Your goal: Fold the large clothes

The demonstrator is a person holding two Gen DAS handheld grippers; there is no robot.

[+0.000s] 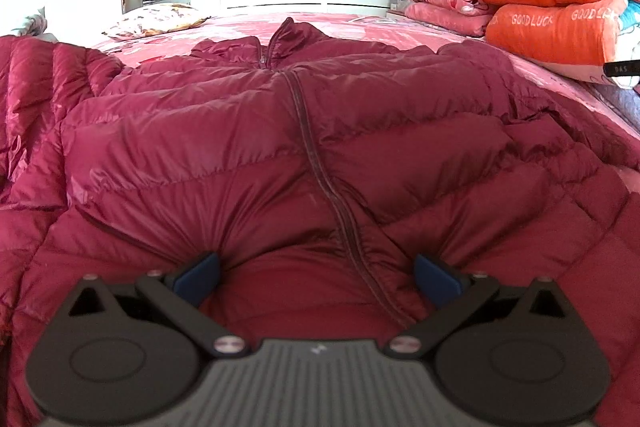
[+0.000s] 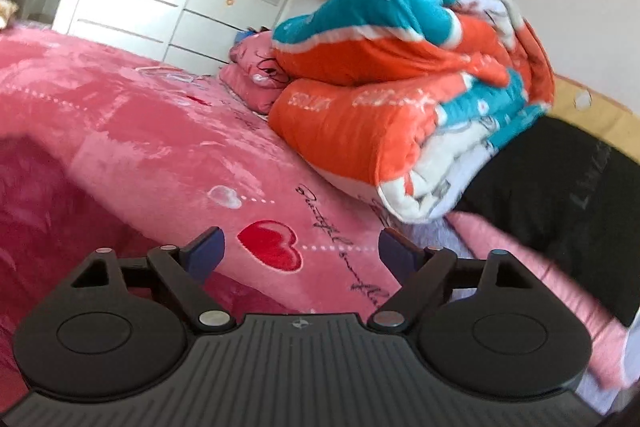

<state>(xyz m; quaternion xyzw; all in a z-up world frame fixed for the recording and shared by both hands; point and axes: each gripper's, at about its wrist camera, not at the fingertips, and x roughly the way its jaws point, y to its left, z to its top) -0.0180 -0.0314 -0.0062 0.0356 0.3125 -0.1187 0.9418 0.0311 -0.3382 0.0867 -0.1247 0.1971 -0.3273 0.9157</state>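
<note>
Both jaws stand wide: the left gripper (image 1: 318, 277) presses into the hem of the maroon down jacket (image 1: 304, 131) spread on the pink bedspread (image 2: 168, 131), the right gripper (image 2: 302, 253) apparently above bare bedspread, folded quilts (image 2: 400, 75) beyond.

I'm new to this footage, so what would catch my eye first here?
The big maroon puffer jacket spread front-up across the pink bed cover, its hem between the open left gripper. Next, the orange-and-teal folded quilts stacked at the bed's right edge, beyond the open right gripper.
</note>
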